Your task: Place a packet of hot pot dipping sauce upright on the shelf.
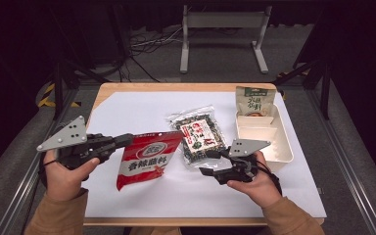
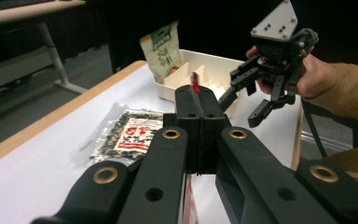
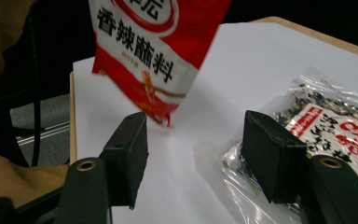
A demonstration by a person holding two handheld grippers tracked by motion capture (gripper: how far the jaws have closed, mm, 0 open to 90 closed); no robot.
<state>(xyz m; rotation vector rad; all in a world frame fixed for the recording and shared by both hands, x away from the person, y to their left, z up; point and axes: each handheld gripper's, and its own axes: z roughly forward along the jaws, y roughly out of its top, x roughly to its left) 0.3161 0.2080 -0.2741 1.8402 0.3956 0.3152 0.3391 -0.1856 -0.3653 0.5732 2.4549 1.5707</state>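
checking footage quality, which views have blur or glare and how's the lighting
High view: white table sheet evenly lit, room around it dark, mild glare on the clear seaweed bag. Left gripper view: the shut left tongs up close look soft. Right gripper view: red packet slightly blurred, open right tongs soft.

Light is falling from above onto the white sheet, which is glowing bright while the room around the table is sinking into near black. In the high view the right claw is casting only a faint shadow just under itself. In the left gripper view the near links are blurring and brass rivets are glinting; beyond the left claw the tray is washing out. In the right gripper view the red pouch above the claw is softening, and the clear bag beside the jaw is throwing glare
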